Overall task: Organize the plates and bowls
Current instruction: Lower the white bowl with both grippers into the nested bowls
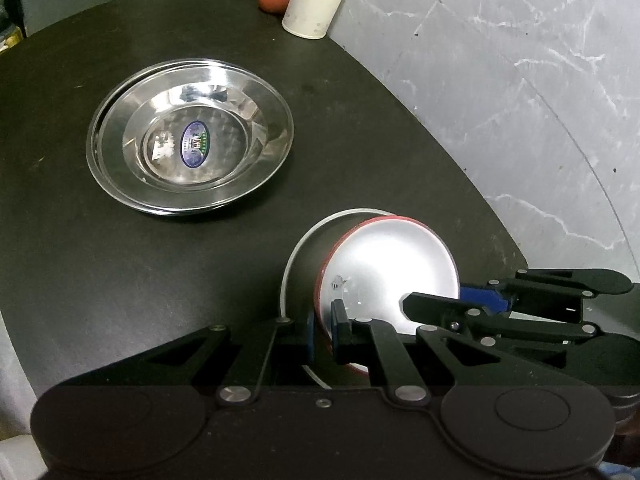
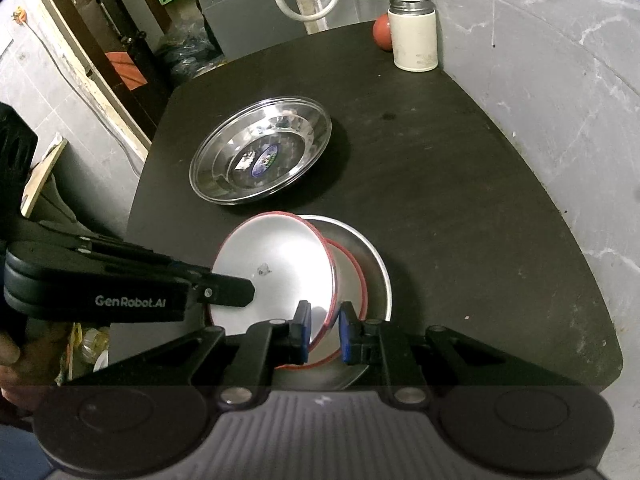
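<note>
The red-rimmed bowl (image 2: 276, 268) is pinched at its rim by both the left gripper (image 1: 323, 330) and the right gripper (image 2: 324, 330), tilted over the plate (image 2: 376, 276), stacking judged half done beside the steel dishes (image 2: 260, 156).

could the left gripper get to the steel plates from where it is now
Probably not yet: the left gripper is clamped on the tilted red-rimmed bowl. The path over the table to the steel plates looks free.

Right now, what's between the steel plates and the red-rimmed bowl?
Nothing: bare black table separates the steel plates from the red-rimmed bowl, clearest in the right wrist view.
</note>
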{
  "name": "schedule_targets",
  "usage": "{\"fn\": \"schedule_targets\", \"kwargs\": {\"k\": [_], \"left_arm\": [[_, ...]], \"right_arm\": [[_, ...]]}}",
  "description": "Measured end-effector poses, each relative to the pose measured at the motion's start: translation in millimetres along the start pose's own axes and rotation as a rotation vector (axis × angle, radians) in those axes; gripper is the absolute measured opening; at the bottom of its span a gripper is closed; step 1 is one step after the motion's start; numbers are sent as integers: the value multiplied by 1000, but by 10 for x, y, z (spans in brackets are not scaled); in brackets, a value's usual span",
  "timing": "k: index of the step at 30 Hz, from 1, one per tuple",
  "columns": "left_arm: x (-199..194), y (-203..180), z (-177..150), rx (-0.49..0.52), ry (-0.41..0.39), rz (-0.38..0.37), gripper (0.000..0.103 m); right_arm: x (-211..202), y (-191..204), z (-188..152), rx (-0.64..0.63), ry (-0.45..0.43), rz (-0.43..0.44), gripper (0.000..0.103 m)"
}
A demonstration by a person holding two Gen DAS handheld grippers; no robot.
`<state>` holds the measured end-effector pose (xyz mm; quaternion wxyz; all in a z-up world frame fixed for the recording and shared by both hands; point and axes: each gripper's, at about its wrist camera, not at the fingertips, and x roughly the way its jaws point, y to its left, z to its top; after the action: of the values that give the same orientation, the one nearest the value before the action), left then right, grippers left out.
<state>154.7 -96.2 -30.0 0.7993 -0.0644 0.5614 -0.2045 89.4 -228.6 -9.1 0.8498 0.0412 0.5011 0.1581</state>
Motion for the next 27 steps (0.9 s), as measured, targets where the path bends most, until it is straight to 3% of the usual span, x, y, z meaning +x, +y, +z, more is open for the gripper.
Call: {"fn": "schedule_targets", "kwargs": {"k": [24,27], "left_arm": [[-17,15,11,-13,-10,3,13],[-36,34,8,-22,-18,-15,22]], "right_arm": [[-73,-3,13,-6,-24,-16,24],[-86,-10,8,-2,-28,-29,31]]}}
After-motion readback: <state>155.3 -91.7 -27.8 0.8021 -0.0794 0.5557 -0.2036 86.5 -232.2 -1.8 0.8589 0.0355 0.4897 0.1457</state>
